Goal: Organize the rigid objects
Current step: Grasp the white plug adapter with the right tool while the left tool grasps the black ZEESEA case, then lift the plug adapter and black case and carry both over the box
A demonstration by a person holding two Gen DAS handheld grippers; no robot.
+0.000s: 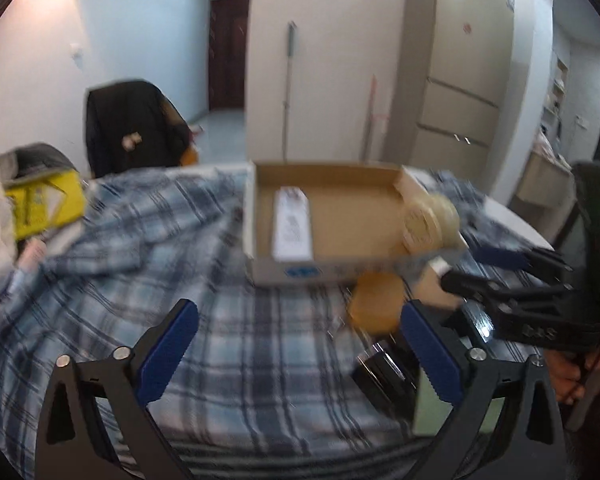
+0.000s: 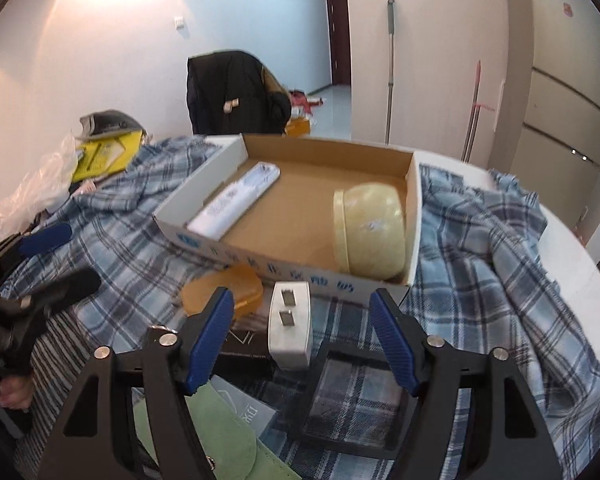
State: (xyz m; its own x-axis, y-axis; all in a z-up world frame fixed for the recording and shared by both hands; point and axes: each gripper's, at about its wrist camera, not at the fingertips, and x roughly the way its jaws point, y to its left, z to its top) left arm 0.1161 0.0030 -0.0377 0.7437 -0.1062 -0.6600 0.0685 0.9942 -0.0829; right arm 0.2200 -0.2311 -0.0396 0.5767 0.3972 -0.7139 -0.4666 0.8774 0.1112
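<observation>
"Which hand is nearer the white plug adapter [image 2: 290, 326]?"

"The right gripper [image 2: 302, 342]. The adapter lies on the plaid cloth [image 2: 480, 248] between its blue fingers [image 2: 210, 334], prongs up, neither pad touching. Jaws about half open, nothing held."

"Which way does it run?"

"Long axis straight ahead from the fingers, toward the cardboard box [image 2: 236, 258] just beyond. I'd guess a forward reach, then a squeeze across its narrow sides."

"The left gripper [image 1: 300, 354]?"

"Jaws wide, empty, over bare cloth left of the pile. The amber round case [image 2: 222, 288] sits near its right finger [image 1: 430, 354]."

"In the box?"

"A long white packet [image 2: 234, 198] at left, a pale yellow tub [image 2: 370, 230] on its side at right."
</observation>
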